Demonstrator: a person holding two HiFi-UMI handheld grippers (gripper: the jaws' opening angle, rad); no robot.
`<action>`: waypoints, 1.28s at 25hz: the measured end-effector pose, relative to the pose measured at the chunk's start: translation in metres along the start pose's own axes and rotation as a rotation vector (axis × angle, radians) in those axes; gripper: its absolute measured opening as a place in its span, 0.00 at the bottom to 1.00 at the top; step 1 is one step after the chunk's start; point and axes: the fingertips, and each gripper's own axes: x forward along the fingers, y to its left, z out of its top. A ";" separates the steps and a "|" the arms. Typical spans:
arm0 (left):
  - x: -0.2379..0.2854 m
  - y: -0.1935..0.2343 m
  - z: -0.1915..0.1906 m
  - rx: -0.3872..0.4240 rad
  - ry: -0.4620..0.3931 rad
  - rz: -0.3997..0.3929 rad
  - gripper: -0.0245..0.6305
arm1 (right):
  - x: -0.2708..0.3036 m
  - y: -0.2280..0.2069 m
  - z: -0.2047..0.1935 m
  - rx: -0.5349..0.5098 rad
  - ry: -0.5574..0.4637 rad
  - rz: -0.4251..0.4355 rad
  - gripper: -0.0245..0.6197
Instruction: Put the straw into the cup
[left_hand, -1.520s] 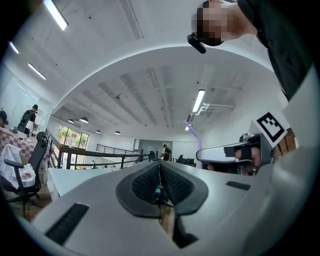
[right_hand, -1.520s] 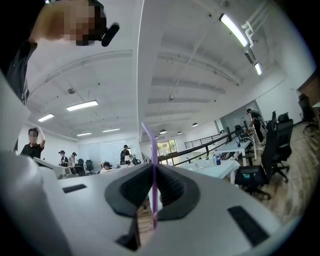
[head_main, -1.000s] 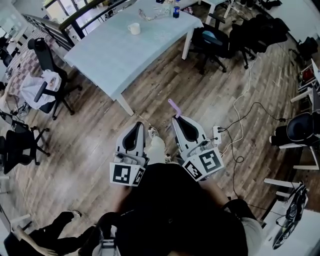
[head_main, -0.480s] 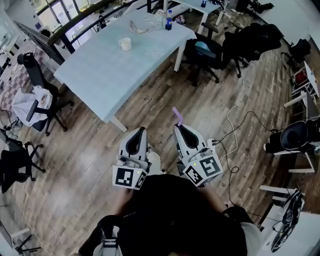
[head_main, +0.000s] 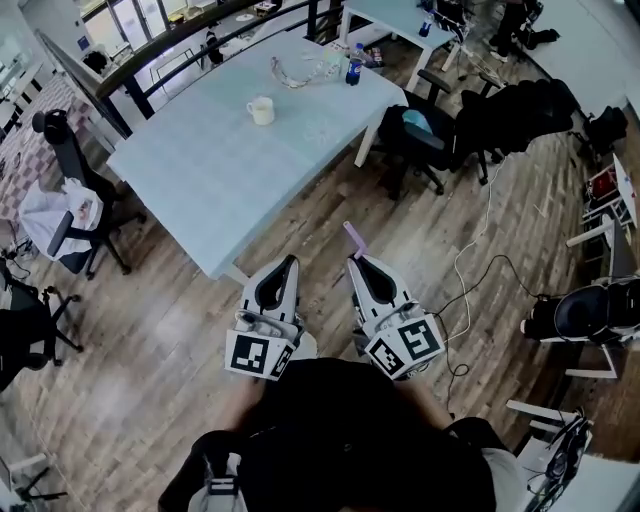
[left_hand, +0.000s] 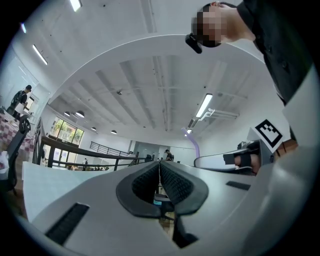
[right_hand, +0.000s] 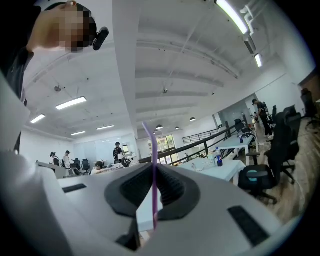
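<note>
worktop (head_main: 200, 170) nearer now; right gripper (head_main: 358, 263) pinches the purple straw (head_main: 354, 238), left gripper (head_main: 290, 263) closed empty; straw may swivel, missing the cup (head_main: 261, 110).

2 grippers: left gripper (head_main: 291, 262) & right gripper (head_main: 353, 262). 1 marker cube on each, so 2 cubes. 1 purple straw (head_main: 354, 238). 1 white cup (head_main: 262, 110). 1 blue bottle (head_main: 354, 64). 2 pale surfaces: big surface (head_main: 200, 170), small surface (head_main: 385, 15) behind it. Black chairs (head_main: 420, 130): approx 5, hard to count for sure.
</note>
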 end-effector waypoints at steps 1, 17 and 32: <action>0.004 0.009 -0.002 0.003 0.010 0.003 0.06 | 0.010 -0.001 -0.001 0.003 0.004 0.001 0.09; 0.045 0.084 -0.003 0.030 0.024 0.037 0.06 | 0.109 -0.006 0.001 0.012 0.004 0.067 0.09; 0.060 0.115 -0.011 0.016 0.036 0.135 0.06 | 0.142 -0.027 0.007 0.015 0.012 0.094 0.09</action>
